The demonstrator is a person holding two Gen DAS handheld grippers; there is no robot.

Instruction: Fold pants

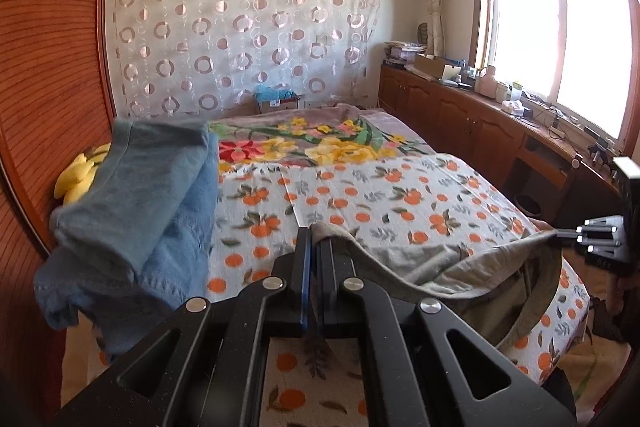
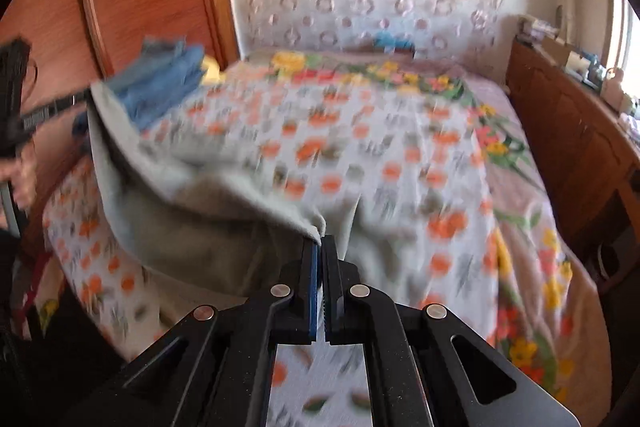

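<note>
Two grippers are on the grey-green pants (image 1: pixel 460 259) at once, each clamped on a corner of the cloth. The left gripper (image 1: pixel 312 233) has its jaws pinched tight on a fold of the fabric, and off to the right of its view the right gripper (image 1: pixel 560 235) bites the other end, so the top edge hangs stretched between them and sags in the middle. From the right wrist view, the right gripper (image 2: pixel 321 239) is closed down narrow on a point of the fabric, and the pants (image 2: pixel 168 211) drape down over the near edge of the bed (image 2: pixel 420 155), all of it blurred. The left gripper (image 2: pixel 86 93) shows at the far left, gripping the opposite corner. A heap of blue denim (image 1: pixel 136 211) sits by the bed's left edge, next to something yellow (image 1: pixel 82 173) against the wooden wall. The bed carries an orange-print sheet (image 1: pixel 400 203), with a floral blanket (image 1: pixel 320 141) towards its far end
</note>
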